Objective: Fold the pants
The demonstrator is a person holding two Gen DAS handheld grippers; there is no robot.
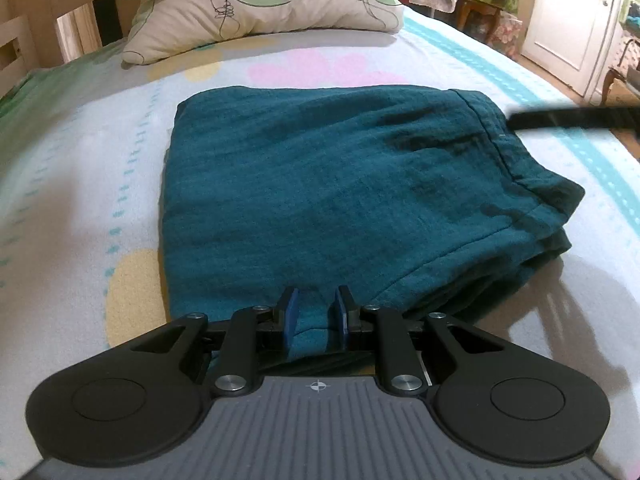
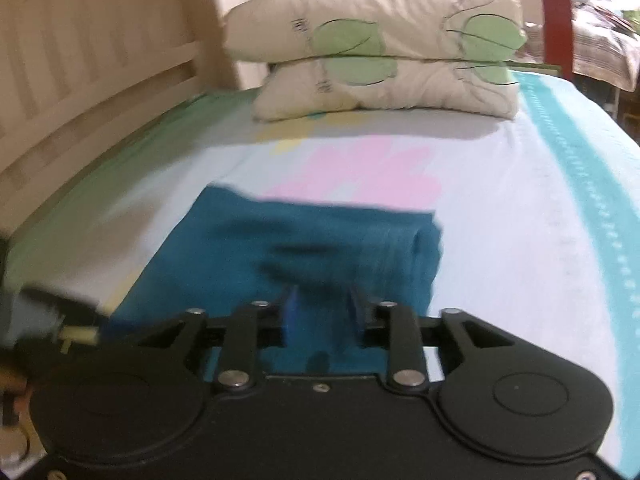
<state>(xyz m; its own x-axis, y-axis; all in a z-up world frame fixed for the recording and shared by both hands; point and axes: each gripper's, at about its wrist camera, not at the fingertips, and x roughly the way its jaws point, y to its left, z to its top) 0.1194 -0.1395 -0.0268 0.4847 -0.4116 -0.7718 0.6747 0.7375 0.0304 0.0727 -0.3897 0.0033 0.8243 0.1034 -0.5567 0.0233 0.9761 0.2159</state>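
A home bedroom: patterned bedsheet [image 1: 100, 152], stacked pillows [image 2: 380, 44], slatted wooden headboard [image 2: 80, 80], white door [image 1: 560, 20].

Pants [image 2: 320, 256] motion-blurred; nearest hem hidden

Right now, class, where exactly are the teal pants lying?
The teal pants lie folded mid-bed on the patterned sheet, in front of the stacked pillows, their near edge between the left gripper fingers.

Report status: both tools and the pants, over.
Left tool open, at near edge of folded teal woven pants. Right tool open, over the pants, view blurred. Stacked cream leaf-print pillows beyond, clear of the fold.
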